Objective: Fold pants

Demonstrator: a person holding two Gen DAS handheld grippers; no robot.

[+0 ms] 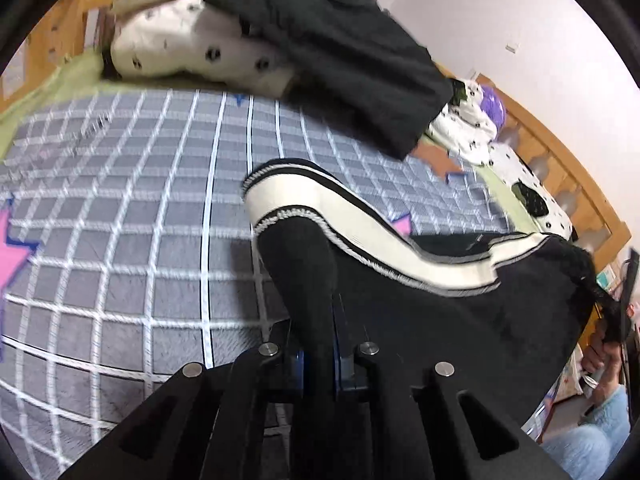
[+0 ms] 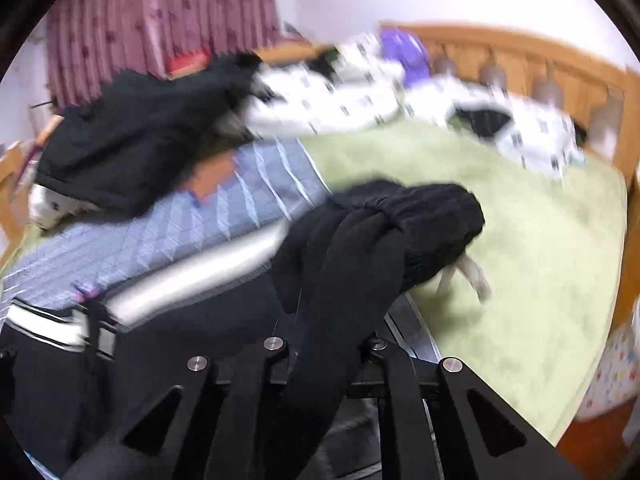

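I have the pants (image 1: 460, 300) pinched in both grippers, left gripper (image 1: 332, 316) and right gripper (image 2: 320, 320), jaws clamped narrow on black cloth, lifted over the bed (image 1: 120, 240). I'd keep the edge taut and lay both corners down evenly.

Black pants (image 1: 460, 312) fabric bunches over the left gripper (image 1: 332, 320), hiding its fingertips. The right wrist view is motion-blurred: the right gripper (image 2: 332, 320) tips are buried too, and the far spotted bedding (image 2: 360, 100) is perhaps a quilt.
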